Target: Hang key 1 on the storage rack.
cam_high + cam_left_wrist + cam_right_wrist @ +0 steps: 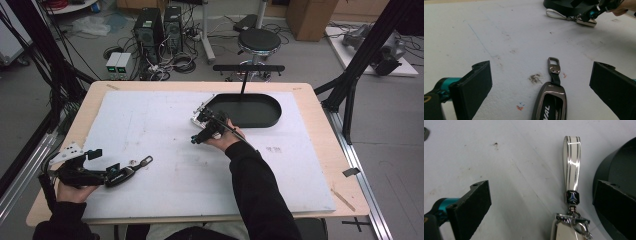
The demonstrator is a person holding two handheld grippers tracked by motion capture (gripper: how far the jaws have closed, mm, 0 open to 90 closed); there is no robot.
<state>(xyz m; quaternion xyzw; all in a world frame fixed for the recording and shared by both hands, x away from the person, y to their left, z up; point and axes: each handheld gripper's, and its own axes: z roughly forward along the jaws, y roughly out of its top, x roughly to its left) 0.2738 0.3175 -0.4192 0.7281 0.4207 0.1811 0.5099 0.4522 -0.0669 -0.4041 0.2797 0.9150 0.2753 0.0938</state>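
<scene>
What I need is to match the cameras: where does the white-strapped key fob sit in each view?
High view: the white key fob lies mid-table, at the left end of the black tray.
Left gripper view: top right, in front of the tray.
Right gripper view: bottom centre, strap pointing up, tray at right.
Shared landmark: the tray.

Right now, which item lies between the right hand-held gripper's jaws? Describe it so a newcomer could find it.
Start at the black oval tray at the white board's far side. Just off its left end lies a white key fob. Unlike the dark grey key fob by the left hand-held gripper, it carries a cream striped strap.
</scene>
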